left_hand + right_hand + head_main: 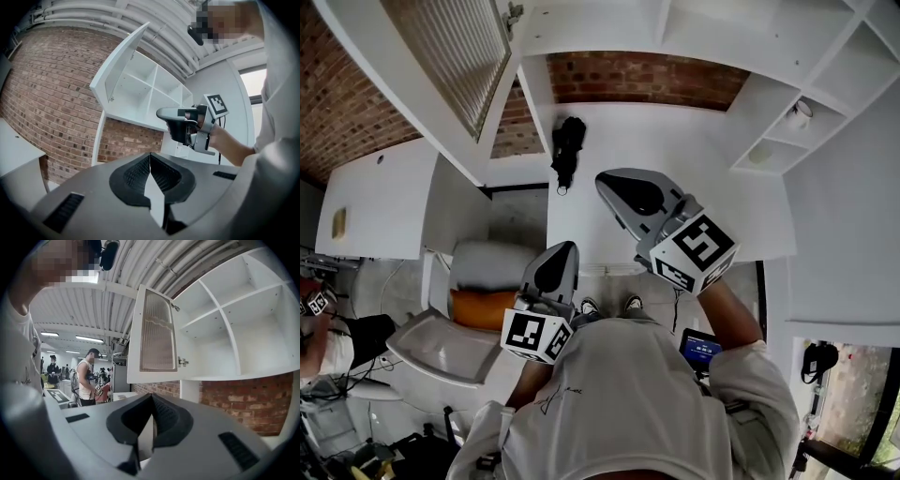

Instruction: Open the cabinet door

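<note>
Above the left gripper (150,166) and right gripper (151,408), both closed empty, the cabinet door (157,331) stands open; retreat without bumping it

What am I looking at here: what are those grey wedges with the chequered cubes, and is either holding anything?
There is no robot arm: a person holds a grey two-jaw gripper in each hand. The head view looks steeply down from the person's head; the other two cameras ride on the grippers and look along their jaws. The left gripper and the right gripper are both shut and empty. The black-and-white marker cube on each is part of it. The white cabinet door with its ribbed glass panel already stands open, and the white wall cabinet shows bare compartments in the right gripper view. On the white desktop below lies one small black object; I can't tell what it is.
</note>
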The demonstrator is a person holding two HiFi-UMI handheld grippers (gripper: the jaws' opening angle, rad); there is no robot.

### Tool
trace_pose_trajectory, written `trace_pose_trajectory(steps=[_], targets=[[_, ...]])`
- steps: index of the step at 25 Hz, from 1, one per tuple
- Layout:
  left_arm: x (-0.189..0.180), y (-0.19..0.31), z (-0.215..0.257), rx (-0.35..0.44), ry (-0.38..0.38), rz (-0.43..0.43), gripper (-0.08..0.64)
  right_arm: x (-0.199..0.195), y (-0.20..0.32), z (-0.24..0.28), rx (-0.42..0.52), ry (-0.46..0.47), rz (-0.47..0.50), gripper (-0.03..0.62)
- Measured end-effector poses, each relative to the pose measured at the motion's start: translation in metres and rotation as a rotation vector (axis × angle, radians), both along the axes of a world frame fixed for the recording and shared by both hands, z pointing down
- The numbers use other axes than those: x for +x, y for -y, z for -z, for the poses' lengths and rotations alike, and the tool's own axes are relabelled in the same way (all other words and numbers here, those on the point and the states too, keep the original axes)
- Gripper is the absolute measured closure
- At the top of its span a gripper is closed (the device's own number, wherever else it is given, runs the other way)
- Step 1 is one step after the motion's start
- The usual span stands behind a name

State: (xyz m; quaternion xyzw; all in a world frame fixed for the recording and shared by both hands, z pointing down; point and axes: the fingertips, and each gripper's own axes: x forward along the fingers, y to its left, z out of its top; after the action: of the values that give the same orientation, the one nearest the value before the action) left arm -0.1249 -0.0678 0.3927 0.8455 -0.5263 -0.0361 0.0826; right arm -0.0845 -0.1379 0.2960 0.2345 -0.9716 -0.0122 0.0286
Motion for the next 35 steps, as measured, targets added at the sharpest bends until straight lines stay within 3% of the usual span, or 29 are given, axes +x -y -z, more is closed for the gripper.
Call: trace_pose_trajectory(steps=[20,35], targets=[[0.045,0.009,0.009,0.016,0.013,-0.098,0.545,0.118,-0.015,-0.062,-0.184,-0.013,-0.276,0.566],[0.052,0.019,0.002,-0.005,0.008,-0.078,0.545,0.173,-0.036,-0.099,-0.299,0.008,-0.428,0.566]])
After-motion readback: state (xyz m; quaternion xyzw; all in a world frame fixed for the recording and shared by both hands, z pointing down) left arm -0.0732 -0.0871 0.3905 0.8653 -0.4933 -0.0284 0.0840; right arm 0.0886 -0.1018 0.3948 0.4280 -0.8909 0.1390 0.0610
